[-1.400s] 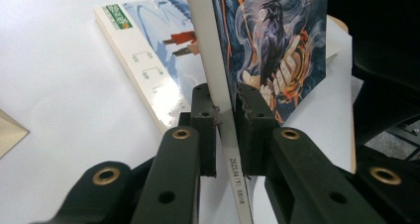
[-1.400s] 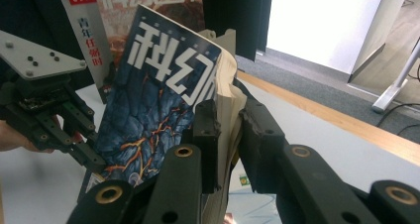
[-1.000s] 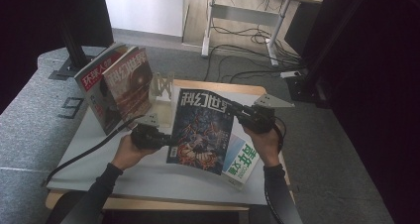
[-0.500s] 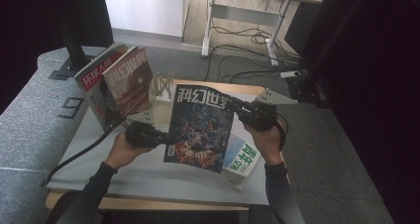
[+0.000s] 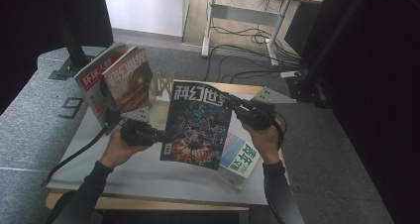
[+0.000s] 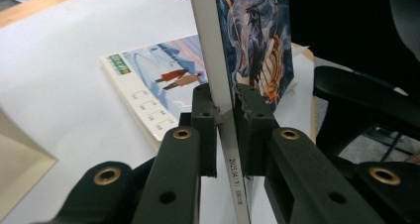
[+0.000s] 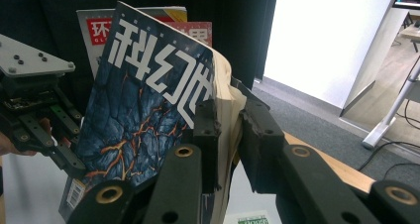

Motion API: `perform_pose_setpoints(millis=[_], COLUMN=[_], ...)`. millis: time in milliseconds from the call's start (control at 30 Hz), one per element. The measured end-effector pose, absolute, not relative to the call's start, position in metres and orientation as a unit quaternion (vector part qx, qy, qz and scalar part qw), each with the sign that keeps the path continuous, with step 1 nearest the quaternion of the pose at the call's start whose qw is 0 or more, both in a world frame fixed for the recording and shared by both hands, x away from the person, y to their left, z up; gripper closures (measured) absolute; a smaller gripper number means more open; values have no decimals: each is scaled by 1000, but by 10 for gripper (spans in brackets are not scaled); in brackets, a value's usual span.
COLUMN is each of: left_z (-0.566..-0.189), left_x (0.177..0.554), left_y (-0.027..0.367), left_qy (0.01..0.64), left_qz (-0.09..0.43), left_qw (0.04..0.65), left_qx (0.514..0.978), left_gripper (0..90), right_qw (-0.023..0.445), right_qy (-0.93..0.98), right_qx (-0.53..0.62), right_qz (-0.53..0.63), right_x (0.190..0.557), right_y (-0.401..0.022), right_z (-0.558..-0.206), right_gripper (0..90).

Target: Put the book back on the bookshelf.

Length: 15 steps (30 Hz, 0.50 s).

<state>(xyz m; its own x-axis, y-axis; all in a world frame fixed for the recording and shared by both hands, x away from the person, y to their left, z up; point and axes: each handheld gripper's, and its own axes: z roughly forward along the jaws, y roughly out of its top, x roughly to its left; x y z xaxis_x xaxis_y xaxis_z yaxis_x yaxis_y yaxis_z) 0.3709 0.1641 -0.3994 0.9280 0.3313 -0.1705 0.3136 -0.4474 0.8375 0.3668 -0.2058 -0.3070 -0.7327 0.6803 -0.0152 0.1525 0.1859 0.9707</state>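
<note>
A magazine with a dark blue cover (image 5: 198, 125) is held upright above the white table top (image 5: 124, 164), between both grippers. My left gripper (image 5: 164, 137) is shut on its lower left edge; in the left gripper view the jaws (image 6: 228, 112) pinch the white spine (image 6: 223, 85). At the magazine's upper right corner my right gripper (image 5: 231, 105) is shut too, and the right gripper view shows its pads (image 7: 228, 120) squeezing the bent page edge (image 7: 225, 85). A second magazine with a pale blue and green cover (image 5: 241, 159) (image 6: 153, 85) lies flat beneath.
Two more magazines (image 5: 116, 83) (image 7: 96, 23) stand leaning at the table's left rear, beside a metal rack (image 5: 161, 87). A cable (image 5: 74, 157) trails from the left gripper over the left edge. Wooden table edge (image 5: 148, 204) runs along the front. Desk legs and floor cables lie beyond.
The left hand has risen a little with the magazine's lower edge, standing the cover slightly more upright. The right hand has stayed where it was, still gripping.
</note>
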Motion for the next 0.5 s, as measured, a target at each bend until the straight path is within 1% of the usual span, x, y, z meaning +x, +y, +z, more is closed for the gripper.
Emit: perform_pose_setpoints(millis=[200, 500], left_z=[-397, -389], left_x=[371, 370], left_y=[167, 173], left_qy=[193, 194], left_qz=[15, 9], left_qw=[489, 499], left_qx=[850, 844], left_gripper=[805, 810], right_qw=[231, 232], right_qy=[733, 730], right_qx=[282, 280], right_qz=[574, 579], right_x=[368, 367], right_y=[-203, -202], right_z=[-307, -301], right_gripper=[765, 765])
